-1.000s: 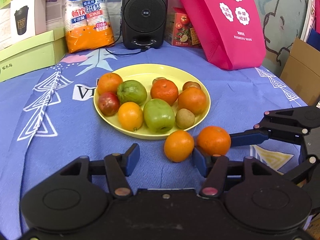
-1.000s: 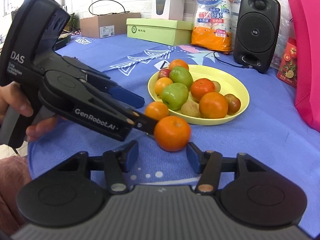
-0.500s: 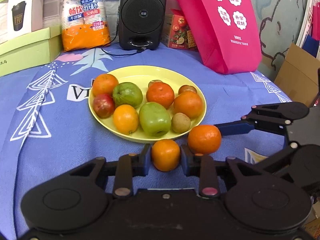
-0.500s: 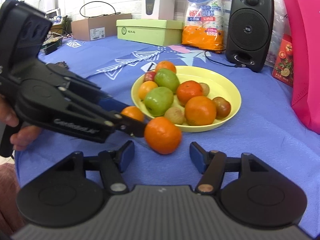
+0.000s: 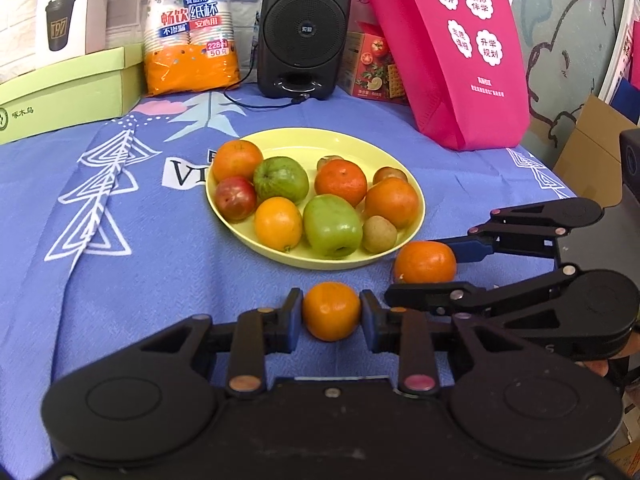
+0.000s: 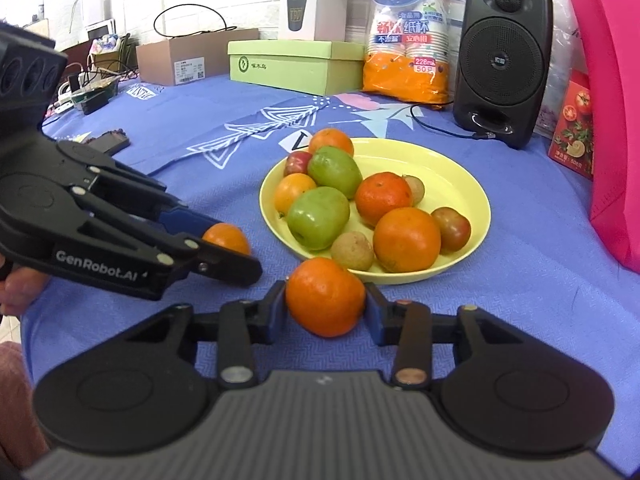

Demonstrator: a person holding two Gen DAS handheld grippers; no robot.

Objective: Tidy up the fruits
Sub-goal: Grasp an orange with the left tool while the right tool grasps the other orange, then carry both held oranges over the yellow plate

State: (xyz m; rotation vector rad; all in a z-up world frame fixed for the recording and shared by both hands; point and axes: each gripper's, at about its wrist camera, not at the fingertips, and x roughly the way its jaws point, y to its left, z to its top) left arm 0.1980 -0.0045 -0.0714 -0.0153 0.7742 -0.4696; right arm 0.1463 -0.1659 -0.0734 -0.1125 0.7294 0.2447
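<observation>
A yellow plate [image 5: 352,141] holds several fruits: oranges, green apples, a red apple, small brown fruits. My left gripper [image 5: 331,314] is shut on a small orange [image 5: 331,310] on the blue cloth just in front of the plate. My right gripper [image 6: 325,306] is shut on a larger orange [image 6: 325,296] at the plate's near rim [image 6: 472,188]. The larger orange [image 5: 425,262] and the right gripper's fingers [image 5: 472,247] show in the left wrist view. The small orange [image 6: 227,238] and the left gripper's fingers [image 6: 192,220] show in the right wrist view.
A black speaker [image 5: 304,28], a pack of paper cups [image 5: 188,28], a green box [image 5: 60,88], a pink bag [image 5: 456,48] and a small red box [image 5: 370,68] stand behind the plate. A cardboard box [image 6: 196,60] sits far left.
My left gripper closed on the small orange one second ago to half a second ago. My right gripper moved forward and closed on the larger orange.
</observation>
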